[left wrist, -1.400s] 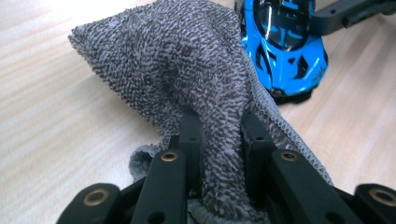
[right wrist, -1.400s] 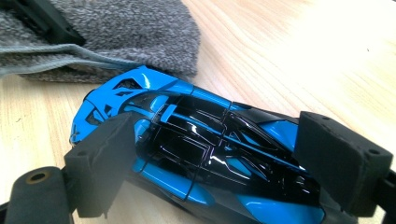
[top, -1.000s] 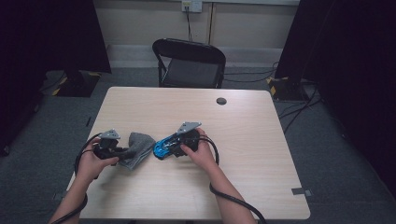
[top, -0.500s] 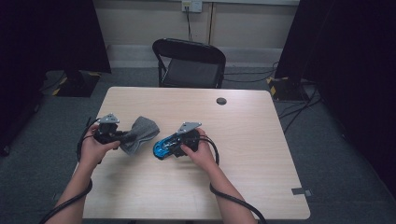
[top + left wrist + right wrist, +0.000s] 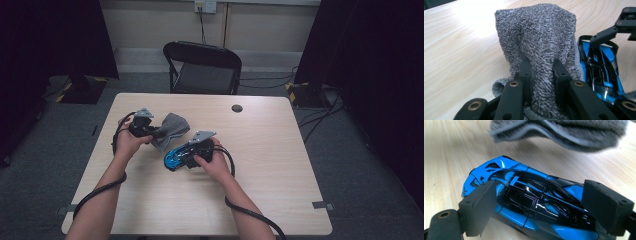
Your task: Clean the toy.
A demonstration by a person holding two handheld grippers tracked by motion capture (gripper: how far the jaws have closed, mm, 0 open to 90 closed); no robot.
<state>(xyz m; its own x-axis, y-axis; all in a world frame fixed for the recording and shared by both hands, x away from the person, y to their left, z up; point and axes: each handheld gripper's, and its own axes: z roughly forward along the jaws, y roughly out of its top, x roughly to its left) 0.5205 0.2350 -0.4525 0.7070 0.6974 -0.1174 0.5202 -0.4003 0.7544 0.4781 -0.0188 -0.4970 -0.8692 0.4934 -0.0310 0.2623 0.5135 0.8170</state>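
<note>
A grey terry cloth point(image 5: 172, 129) hangs bunched from my left gripper point(image 5: 159, 132), which is shut on a fold of it point(image 5: 536, 37); both black jaws point(image 5: 541, 66) pinch the fabric. A glossy blue and black toy car point(image 5: 172, 160) lies on the wooden table point(image 5: 275, 165), just right of the cloth. My right gripper point(image 5: 182, 157) is shut on the car, its foam pads point(image 5: 479, 205) pressing the two sides of the body point(image 5: 534, 197). The cloth point(image 5: 559, 132) sits just beyond the car's far side. The car point(image 5: 601, 72) also shows beside the cloth in the left gripper view.
A black folding chair point(image 5: 202, 67) stands behind the table's far edge. A small black round disc point(image 5: 237, 108) lies on the table near that edge. Cables trail from both grippers toward the person. Dark curtains hang at both sides of the room.
The left hand has carried the cloth away from the person and to the right, up close beside the car. The right hand and the car have kept still.
</note>
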